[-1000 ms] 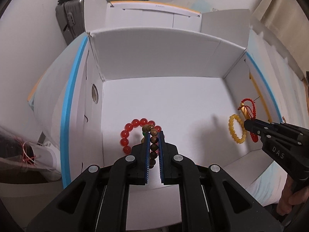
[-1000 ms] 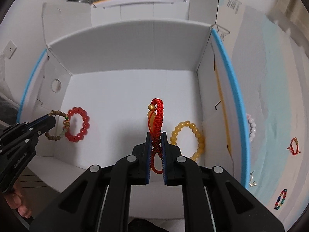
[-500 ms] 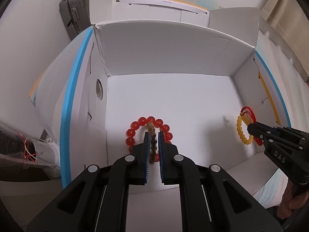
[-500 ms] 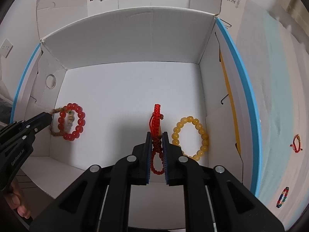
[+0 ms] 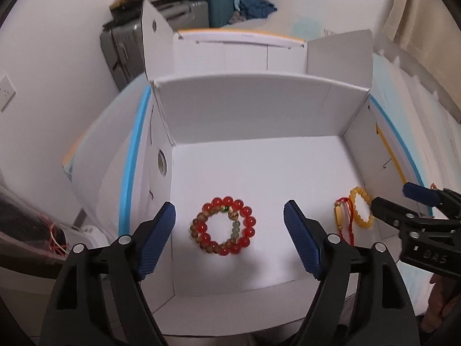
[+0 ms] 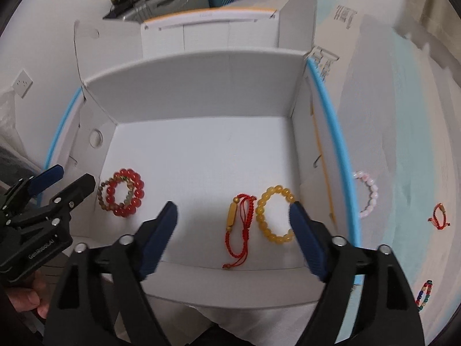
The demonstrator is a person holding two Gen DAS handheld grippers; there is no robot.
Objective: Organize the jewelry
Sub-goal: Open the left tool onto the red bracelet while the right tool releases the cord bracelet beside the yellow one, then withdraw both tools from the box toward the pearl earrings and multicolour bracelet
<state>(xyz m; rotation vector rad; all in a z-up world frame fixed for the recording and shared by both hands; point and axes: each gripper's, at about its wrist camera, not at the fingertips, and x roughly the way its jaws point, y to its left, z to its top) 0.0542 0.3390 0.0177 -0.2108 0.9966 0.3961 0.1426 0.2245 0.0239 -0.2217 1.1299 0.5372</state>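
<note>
Red bead bracelet (image 5: 227, 226) and brown wooden bead bracelet (image 5: 201, 235) lie overlapped on the floor of the white cardboard box (image 5: 247, 109), toward its left wall; the wooden strand crosses the red ring and carries pale green beads on one side. Near the right wall, the red cord bracelet (image 6: 239, 225) with an oblong gold bead lies flat, just beside the yellow bead bracelet (image 6: 275, 214); whether the 2 touch cannot be told.

Left gripper (image 5: 229, 236) hovers above the red and wooden pair with its blue pads spread wide, gripping nothing. Right gripper (image 6: 233, 240) hovers above the cord and yellow pair, its jaws likewise wide apart and empty (its right pad overlaps the yellow ring in the right wrist view). Each gripper shows at the edge of the other's view.

Box walls stand upright on 3 sides with flaps raised at the back; a round hole (image 5: 162, 165) pierces the left wall, and blue trim (image 6: 331, 132) runs along the side rims. Outside the box, on the pale blue surface (image 6: 409, 144) to its right, lie a pink bead bracelet (image 6: 367, 193), a small red cord bracelet (image 6: 439, 216) and a multicoloured bead bracelet (image 6: 423, 294). Suitcases (image 5: 126, 49) stand against the wall behind.
</note>
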